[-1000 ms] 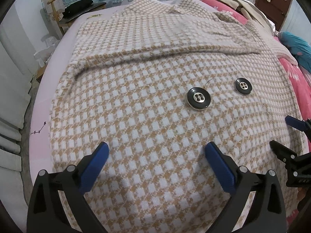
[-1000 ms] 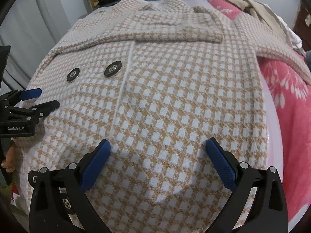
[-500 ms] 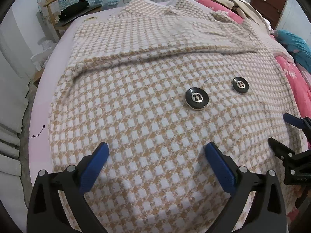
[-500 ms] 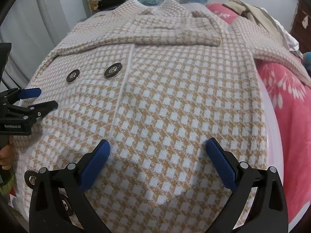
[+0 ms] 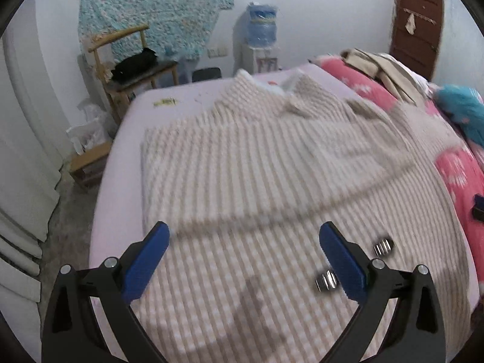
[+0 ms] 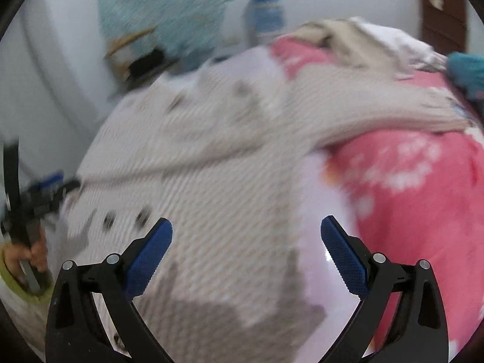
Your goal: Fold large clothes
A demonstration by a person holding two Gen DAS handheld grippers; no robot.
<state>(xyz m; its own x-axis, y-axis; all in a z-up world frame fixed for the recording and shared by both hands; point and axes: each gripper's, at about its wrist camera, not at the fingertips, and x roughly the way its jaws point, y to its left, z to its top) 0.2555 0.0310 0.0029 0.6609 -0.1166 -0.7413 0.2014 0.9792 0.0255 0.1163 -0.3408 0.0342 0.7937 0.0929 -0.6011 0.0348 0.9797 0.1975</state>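
Both tongs, left (image 5: pixel 243 243) and right (image 6: pixel 246 239), have lifted off the coat (image 5: pixel 272 181) (spread wide, empty).

Home bedrm: bed (image 5: pixel 121 163), pink quilt (image 6: pixel 417 199) (chair (image 5: pixel 127 60) by wall).

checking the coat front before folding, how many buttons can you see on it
2. Both dark round buttons sit on the beige checked knit coat, near its lower right: one beside the left tongs' right finger, the other further right. Motion blur may hide more.
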